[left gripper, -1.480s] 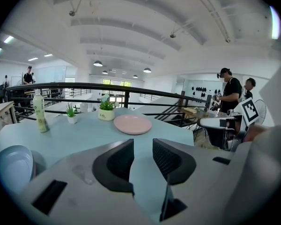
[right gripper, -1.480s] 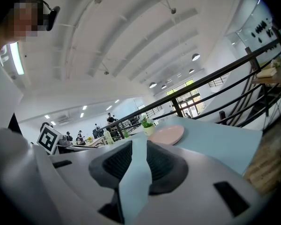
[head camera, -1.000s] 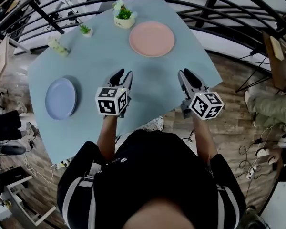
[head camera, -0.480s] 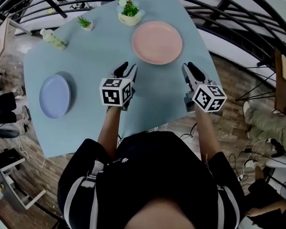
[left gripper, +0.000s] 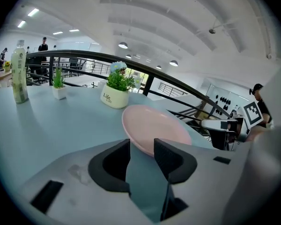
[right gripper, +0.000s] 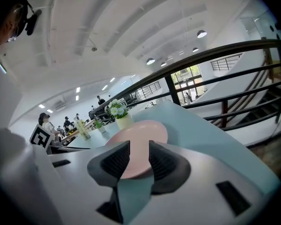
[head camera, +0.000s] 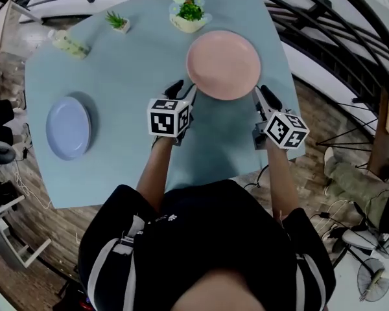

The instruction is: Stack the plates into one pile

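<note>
— What's around you?
— A pale blue-grey tabletop (head camera: 129,76), a dark railing (right gripper: 225,54) past it, wood floor (head camera: 311,173) below. The pink plate (head camera: 223,65) lies on the far side, the blue plate (head camera: 68,127) well apart at left.
— Your claws?
— My left claw (head camera: 185,89) has just been opening and my right claw (head camera: 267,94) is parted. Both are empty, flanking the pink plate's near rim.
</note>
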